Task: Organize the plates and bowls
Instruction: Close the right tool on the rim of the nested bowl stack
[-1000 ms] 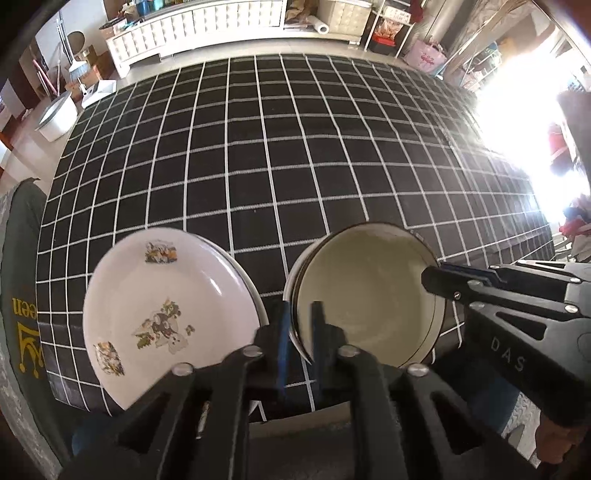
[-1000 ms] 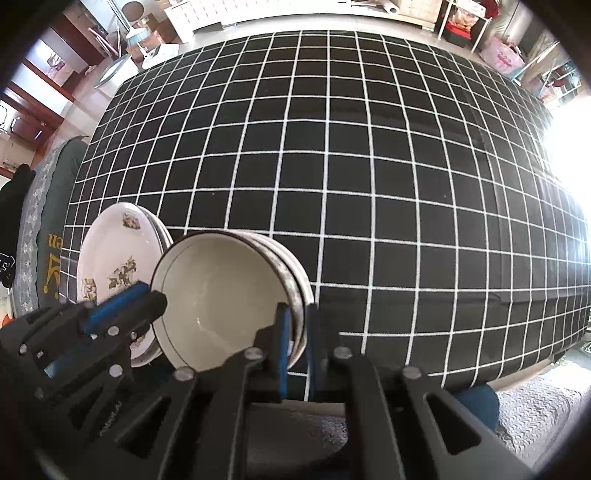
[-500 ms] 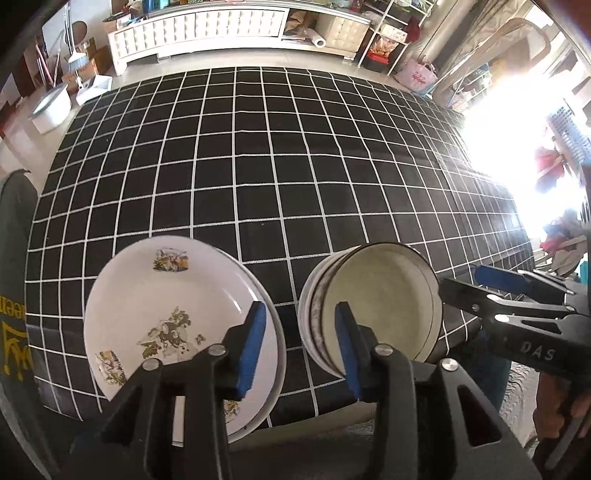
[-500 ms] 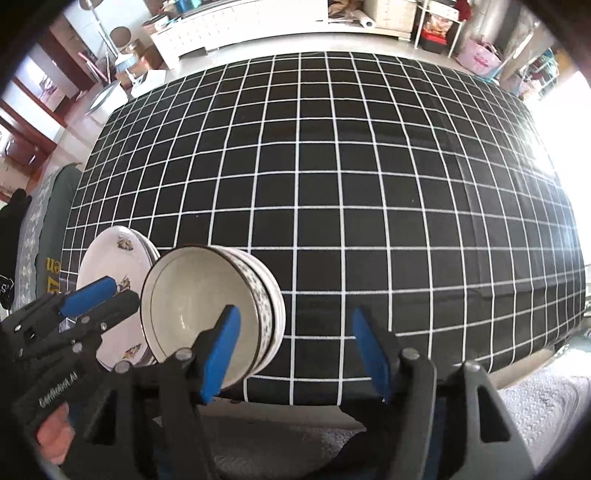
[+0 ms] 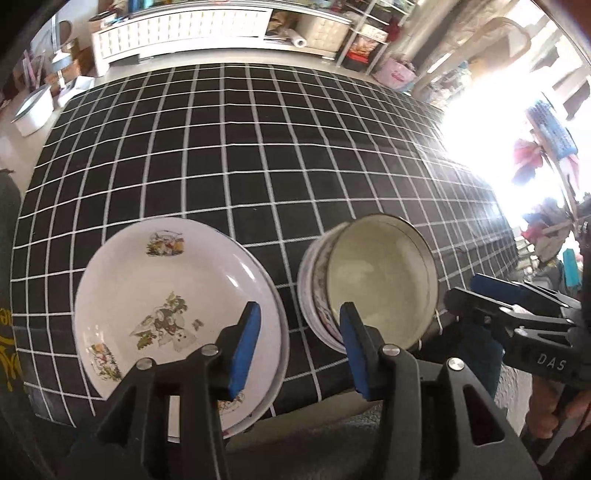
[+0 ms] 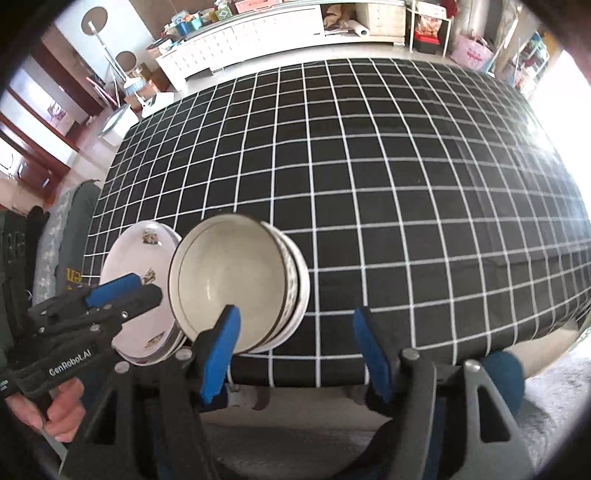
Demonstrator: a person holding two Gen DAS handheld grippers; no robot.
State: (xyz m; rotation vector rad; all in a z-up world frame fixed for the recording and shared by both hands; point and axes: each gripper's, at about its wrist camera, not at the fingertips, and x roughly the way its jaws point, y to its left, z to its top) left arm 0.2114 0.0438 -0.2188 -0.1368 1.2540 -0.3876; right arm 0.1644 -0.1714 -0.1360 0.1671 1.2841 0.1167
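Note:
A stack of white plates (image 5: 162, 295) with cartoon prints sits at the near left edge of the black checked table (image 5: 258, 147). Beside it on the right stands a stack of cream bowls (image 5: 376, 284) with dark rims. My left gripper (image 5: 299, 347) is open and empty, held above the gap between the two stacks. My right gripper (image 6: 295, 350) is open and empty, held back past the table's near edge, right of the bowls (image 6: 236, 280). The plates (image 6: 140, 288) and the left gripper (image 6: 122, 295) also show in the right wrist view.
The checked table (image 6: 369, 166) stretches far beyond the stacks. A white cabinet (image 5: 184, 29), shelves and boxes line the far wall. A dark chair back (image 6: 74, 229) stands left of the table. Strong window glare lies on the right.
Both grippers, shut a second ago at the bowl stack's rim, have opened and pulled back and up from the table. The bowls and plates stay in place.

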